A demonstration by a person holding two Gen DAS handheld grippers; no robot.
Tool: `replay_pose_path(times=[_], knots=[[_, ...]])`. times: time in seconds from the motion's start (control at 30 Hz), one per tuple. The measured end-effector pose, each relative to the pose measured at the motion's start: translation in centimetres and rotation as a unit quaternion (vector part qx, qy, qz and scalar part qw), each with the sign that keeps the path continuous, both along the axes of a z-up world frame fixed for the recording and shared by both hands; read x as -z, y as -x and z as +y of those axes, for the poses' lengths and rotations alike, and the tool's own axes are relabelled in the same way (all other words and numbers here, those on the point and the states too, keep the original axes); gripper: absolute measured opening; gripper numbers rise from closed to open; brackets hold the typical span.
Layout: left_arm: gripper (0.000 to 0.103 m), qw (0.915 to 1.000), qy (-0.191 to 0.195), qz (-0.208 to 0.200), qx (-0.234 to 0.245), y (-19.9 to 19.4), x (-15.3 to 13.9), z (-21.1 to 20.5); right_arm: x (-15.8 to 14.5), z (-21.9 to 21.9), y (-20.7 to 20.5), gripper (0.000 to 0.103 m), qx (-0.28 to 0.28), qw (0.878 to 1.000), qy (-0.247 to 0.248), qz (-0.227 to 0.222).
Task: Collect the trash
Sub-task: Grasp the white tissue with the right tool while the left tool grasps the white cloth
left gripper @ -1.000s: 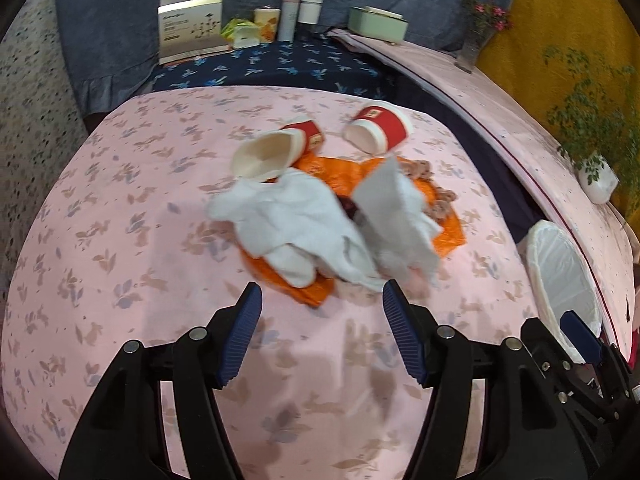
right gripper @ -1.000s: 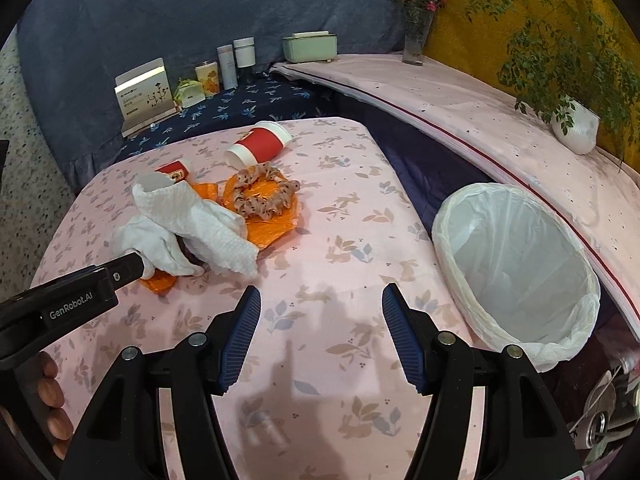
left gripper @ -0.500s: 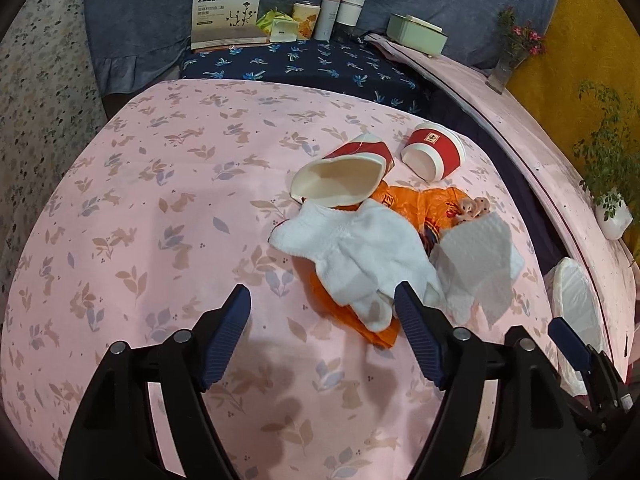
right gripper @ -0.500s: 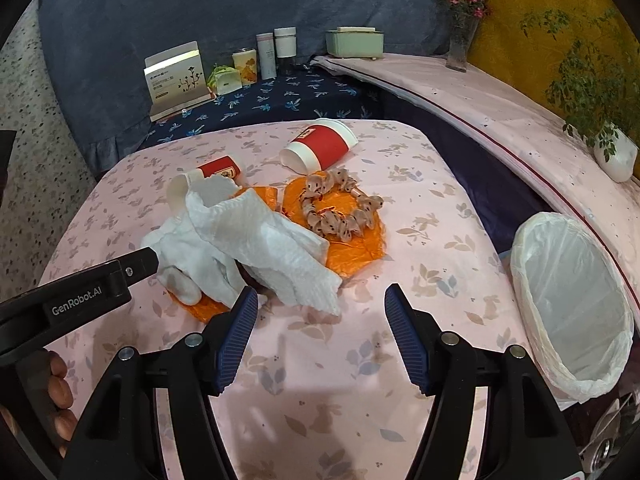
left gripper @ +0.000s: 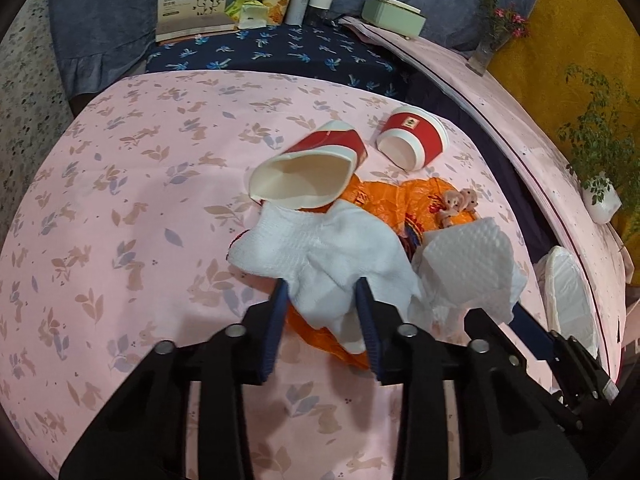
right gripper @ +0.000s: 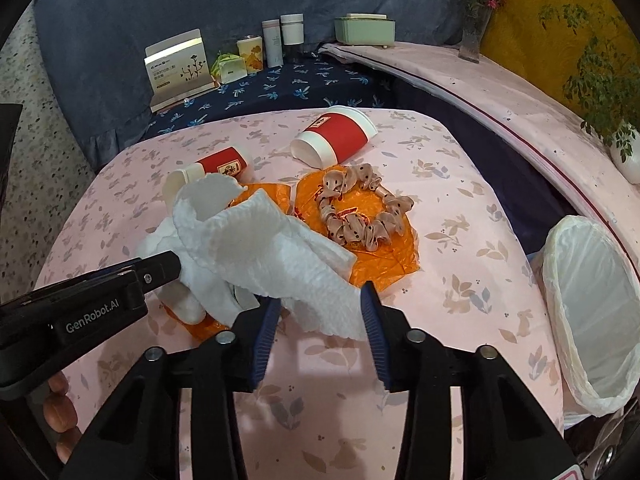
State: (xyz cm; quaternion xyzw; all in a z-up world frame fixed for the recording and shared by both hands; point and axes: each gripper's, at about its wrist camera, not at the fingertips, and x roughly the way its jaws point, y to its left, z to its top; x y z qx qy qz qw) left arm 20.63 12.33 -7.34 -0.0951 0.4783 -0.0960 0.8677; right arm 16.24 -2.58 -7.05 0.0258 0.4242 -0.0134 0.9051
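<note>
A: Left gripper?
B: Fingers just narrowed onto the white tissue, bench centre.
A: Right gripper?
B: Likewise narrowed, pinching the paper towel; bin at three o'clock.

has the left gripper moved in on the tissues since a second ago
Yes. The left gripper has come forward over the pink cloth to the tissue; its jaws have just been closing, with the tissue's edge now between them.

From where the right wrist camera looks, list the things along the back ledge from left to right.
Folded card box → green-and-white packet → yellow floral tin → slim pale bottle → white-capped jar → mint green box → vase of pink flowers.
</note>
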Motion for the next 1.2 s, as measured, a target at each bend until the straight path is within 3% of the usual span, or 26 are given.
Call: replay_pose_path(times=[0.07,0.13,0.3,0.47,0.53,0.67,0.73,0.9,1.2], knots=[[0.013,1.0,0.002,0.0,0.008,0.2,-0.1,-0.3,0.0,-0.1,0.1,0.018,-0.001,1.0,-0.002,0.003],[0.011,0.9999,-0.001,-0.006,0.015,0.5,-0.5,-0.7,-0.1,-0.2,0.4,0.008,-0.002,1.0,-0.004,0.002],[0.009,0.9994,0.001,-0.025,0.025,1.9,-2.1,-1.3,-1.4,-0.5,1.7,0.001,-0.001,1.0,-0.003,-0.016],[0.009,0.999,0.0,-0.038,0.026,3.3,-3.5,-1.9,-2.9,-0.8,3.0,0.001,-0.003,0.999,-0.004,-0.032],[0.009,0.999,-0.001,-0.038,0.023,3.5,-3.6,-1.9,-3.1,-0.8,3.3,0.005,-0.004,0.999,-0.005,-0.031],[0.009,0.9992,0.0,-0.035,0.017,3.8,-3.6,-1.4,-3.3,-0.3,3.6,0.039,-0.013,0.999,-0.007,-0.033],[0.009,0.9993,-0.001,-0.035,0.015,3.8,-3.5,-1.2,-3.2,0.2,3.6,0.046,-0.022,0.999,-0.014,-0.034],[0.009,0.9995,-0.004,-0.029,0.01,3.5,-2.9,-0.3,-2.3,2.0,2.8,0.056,-0.05,0.998,-0.018,-0.026],[0.009,0.9997,-0.017,-0.011,-0.013,2.8,-1.0,2.1,0.7,3.2,0.2,0.062,-0.055,0.998,-0.02,-0.001]])
